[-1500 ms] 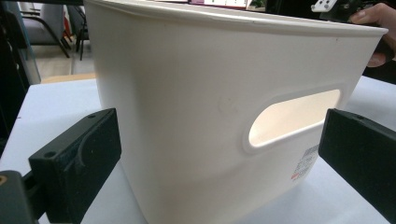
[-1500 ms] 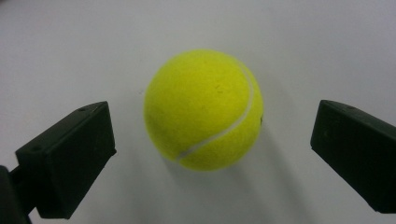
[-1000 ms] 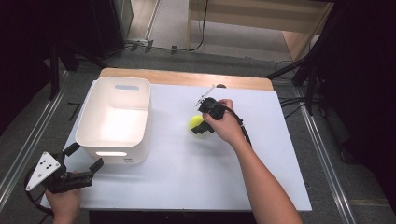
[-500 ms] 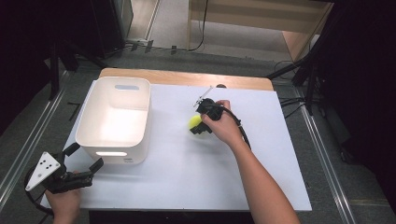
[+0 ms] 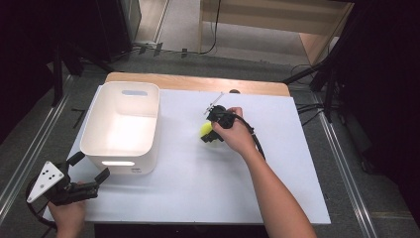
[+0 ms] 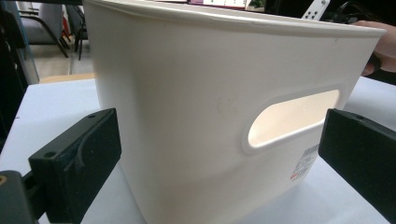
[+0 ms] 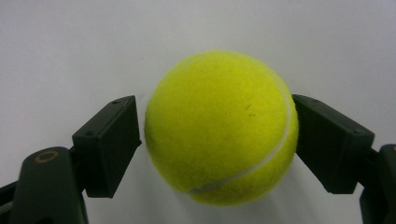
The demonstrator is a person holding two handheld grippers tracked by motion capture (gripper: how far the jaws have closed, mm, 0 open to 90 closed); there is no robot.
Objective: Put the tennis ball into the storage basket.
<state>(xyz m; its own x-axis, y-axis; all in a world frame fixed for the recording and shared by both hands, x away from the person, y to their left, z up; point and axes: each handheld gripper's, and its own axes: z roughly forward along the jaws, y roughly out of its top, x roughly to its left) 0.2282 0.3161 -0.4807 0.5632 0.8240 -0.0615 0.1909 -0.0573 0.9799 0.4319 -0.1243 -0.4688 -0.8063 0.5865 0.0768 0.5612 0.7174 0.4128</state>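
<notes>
Left gripper (image 5: 85, 174) held low at the table's (image 5: 198, 193) near left corner, jaws wide apart, nothing between them; white plastic bin (image 5: 121, 126) just ahead, its handle slot facing the jaws. Further right, right gripper (image 5: 210, 130) just been closing around the yellow tennis ball (image 7: 220, 126) on the white tabletop; right pad touching the felt, left pad seemingly pressed too, though blurred there.

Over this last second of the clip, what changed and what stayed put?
The right gripper has just been closing its fingers around the tennis ball, now at its sides. The ball, white bin and left gripper, open beside the bin, stayed in place.
</notes>
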